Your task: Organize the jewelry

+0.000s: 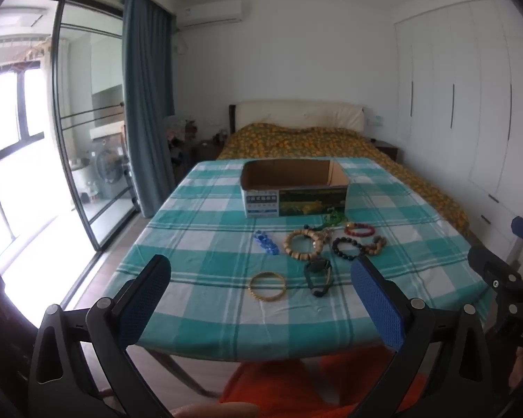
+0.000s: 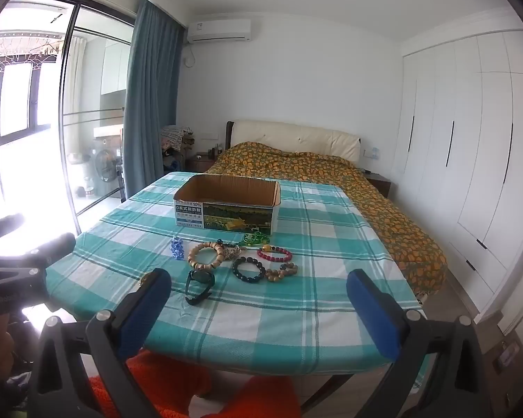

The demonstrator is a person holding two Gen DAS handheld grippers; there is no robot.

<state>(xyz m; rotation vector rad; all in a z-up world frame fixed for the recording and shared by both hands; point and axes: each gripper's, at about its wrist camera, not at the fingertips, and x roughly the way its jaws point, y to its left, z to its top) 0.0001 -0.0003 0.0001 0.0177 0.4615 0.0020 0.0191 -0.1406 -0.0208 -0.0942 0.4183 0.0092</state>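
Several pieces of jewelry lie on the teal checked tablecloth (image 1: 198, 244) before an open cardboard box (image 1: 294, 188): a gold bangle (image 1: 267, 286), a dark wristband (image 1: 318, 276), a blue bead bracelet (image 1: 265, 242), a tan wooden bead bracelet (image 1: 301, 244), a black bead bracelet (image 1: 348, 248), a red bead bracelet (image 1: 359, 230). My left gripper (image 1: 261, 310) hangs open at the near table edge, nothing between its fingers. My right gripper (image 2: 259, 317) is open too and empty, short of the wristband (image 2: 199, 286), black bracelet (image 2: 249, 269) and box (image 2: 226, 205).
A bed with an orange patterned cover (image 2: 331, 181) stands behind the table. White wardrobes (image 2: 470, 139) line the right wall, a glass sliding door and blue curtain (image 1: 146, 104) the left. Something orange (image 1: 279, 386) lies below the table edge.
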